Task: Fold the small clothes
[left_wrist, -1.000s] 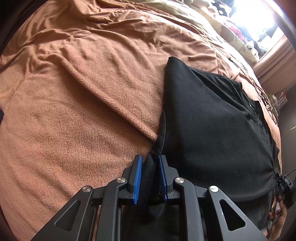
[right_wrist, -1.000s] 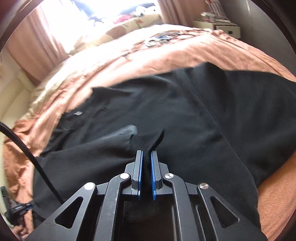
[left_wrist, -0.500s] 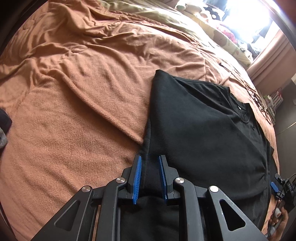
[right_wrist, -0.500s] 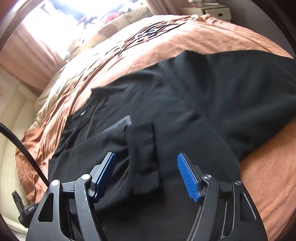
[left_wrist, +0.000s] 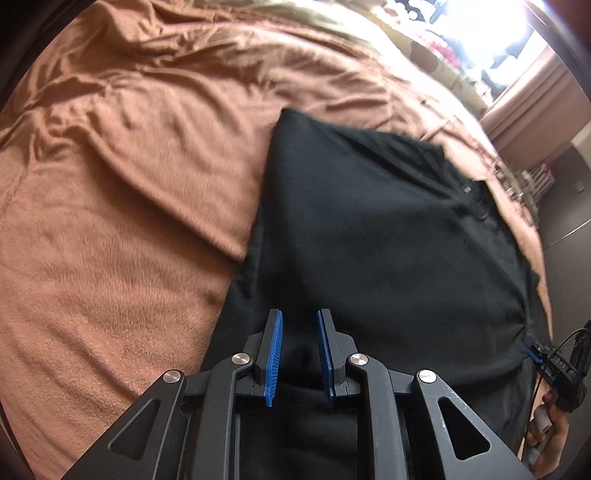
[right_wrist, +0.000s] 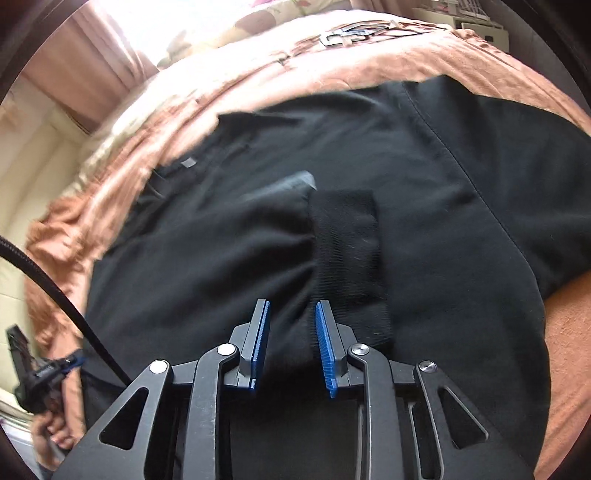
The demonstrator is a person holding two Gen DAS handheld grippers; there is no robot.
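Black sweatshirt [right_wrist: 424, 177] lies spread ahead of both part-open, empty-looking grippers, its ribbed cuff [right_wrist: 347, 258] just right of the right gripper [right_wrist: 291, 332], nearer than the left gripper [left_wrist: 299, 339].

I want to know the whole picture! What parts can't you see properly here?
- Black garment: near hem hidden behind the left gripper, left wrist view.
- Ribbed cuff: lower end behind the right gripper, right wrist view.
- Window: glare washes it out.
- Hand: cut off by the lens edge.

black garment [left_wrist: 388, 240] near hem behind claws, far room overexposed, blurred
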